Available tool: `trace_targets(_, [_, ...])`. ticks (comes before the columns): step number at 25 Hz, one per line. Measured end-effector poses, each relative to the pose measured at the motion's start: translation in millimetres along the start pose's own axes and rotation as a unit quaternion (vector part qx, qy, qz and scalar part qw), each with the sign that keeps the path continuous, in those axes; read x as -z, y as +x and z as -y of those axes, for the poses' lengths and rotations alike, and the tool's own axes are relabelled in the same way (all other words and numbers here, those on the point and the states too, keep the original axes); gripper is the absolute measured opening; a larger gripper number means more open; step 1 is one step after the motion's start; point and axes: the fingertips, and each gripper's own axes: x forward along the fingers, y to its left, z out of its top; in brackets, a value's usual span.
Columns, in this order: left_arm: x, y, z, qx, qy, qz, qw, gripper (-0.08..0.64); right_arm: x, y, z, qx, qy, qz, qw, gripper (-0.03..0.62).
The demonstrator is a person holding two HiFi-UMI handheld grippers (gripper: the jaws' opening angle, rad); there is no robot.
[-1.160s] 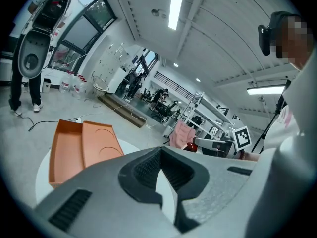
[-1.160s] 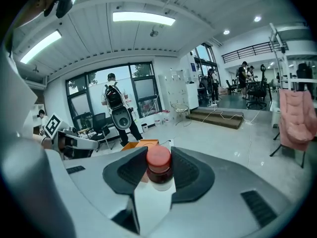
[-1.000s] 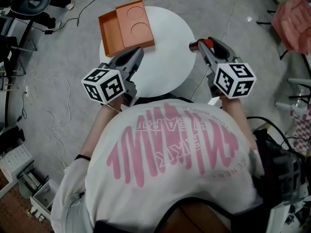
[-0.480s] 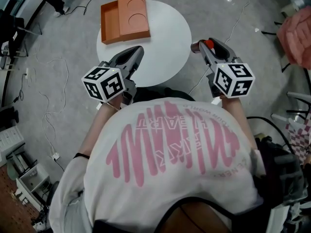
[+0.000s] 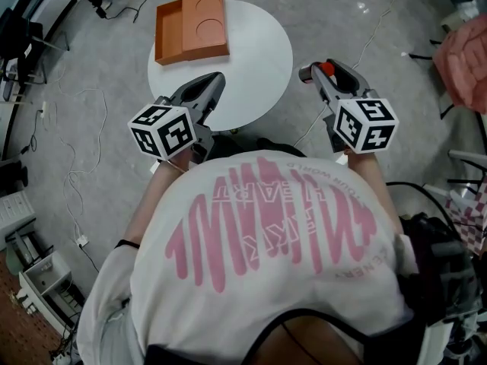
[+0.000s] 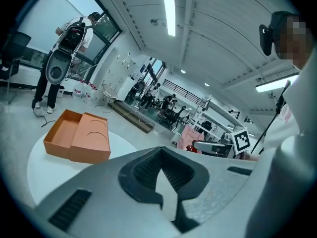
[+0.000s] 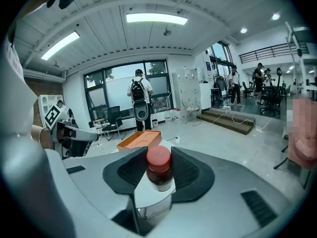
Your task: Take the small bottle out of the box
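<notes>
your right gripper (image 5: 310,71) pinches the one bottle (image 7: 159,166), its body half hidden. your left gripper (image 5: 216,80) has jaws pressed together; one box (image 5: 192,25) sits at the table's (image 5: 255,59) far edge.

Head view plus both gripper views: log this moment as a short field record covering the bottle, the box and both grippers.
small bottle: red cap, out of the box, held beside the table's right edge
right gripper: shut on the small bottle
left gripper: jaws together, empty, over the table's near part
orange box: open, at the far left edge of the white table; round recesses empty
</notes>
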Motion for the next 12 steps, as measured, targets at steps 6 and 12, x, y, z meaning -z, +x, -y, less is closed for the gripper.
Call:
trace_targets(6, [11.9, -4.0, 10.7, -0.003, 0.002, -0.004, 1.0, 0.008, 6.3, -9.0, 0.8, -0.005, -0.002, 0.002, 1.0, 0.144])
trace_targets(12, [20.0, -10.1, 17.9, -0.004, 0.004, -0.007, 1.0, 0.008, 12.0, -18.3, -2.4, -0.004, -0.004, 0.002, 1.0, 0.144])
